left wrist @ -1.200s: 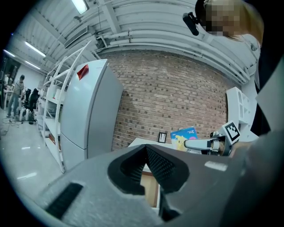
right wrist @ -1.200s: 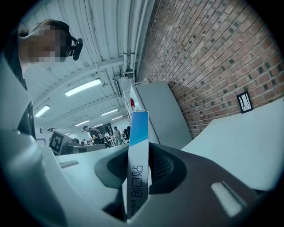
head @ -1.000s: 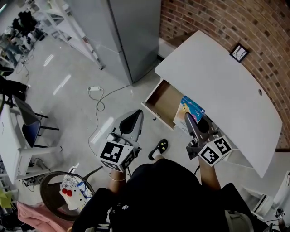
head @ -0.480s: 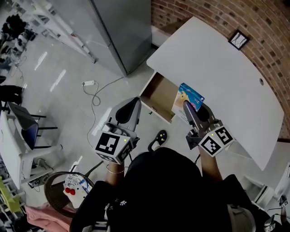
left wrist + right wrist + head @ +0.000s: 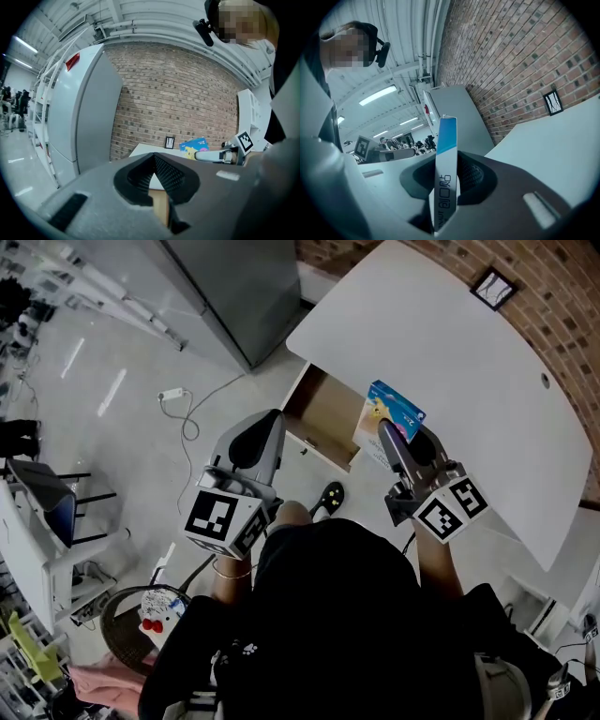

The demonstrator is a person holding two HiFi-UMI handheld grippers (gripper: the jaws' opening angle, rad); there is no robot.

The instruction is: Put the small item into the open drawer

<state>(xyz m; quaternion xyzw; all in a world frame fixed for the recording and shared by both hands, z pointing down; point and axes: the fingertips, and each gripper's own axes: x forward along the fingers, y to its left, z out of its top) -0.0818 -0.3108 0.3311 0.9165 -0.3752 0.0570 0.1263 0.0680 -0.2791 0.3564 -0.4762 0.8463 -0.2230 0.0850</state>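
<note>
A small flat box (image 5: 394,415), blue with a yellow picture, stands on edge in my right gripper (image 5: 386,433), which is shut on it. In the right gripper view the box's (image 5: 446,176) narrow edge fills the gap between the jaws. The box hangs beside the open wooden drawer (image 5: 323,416) of the white table (image 5: 450,371), over the drawer's right end. My left gripper (image 5: 266,427) is shut and holds nothing; it hovers just left of the drawer's front. In the left gripper view the box (image 5: 193,145) and the right gripper (image 5: 212,156) show ahead at the right.
A tall grey cabinet (image 5: 230,282) stands left of the table against the brick wall (image 5: 562,296). A white cable with a plug (image 5: 176,396) lies on the floor. A small framed marker (image 5: 494,287) sits on the table. A chair (image 5: 52,507) and a round basket (image 5: 131,615) are at the left.
Both grippers have moved forward toward the table and drawer. The box stays gripped in the right gripper and now hangs closer over the drawer's right end.
</note>
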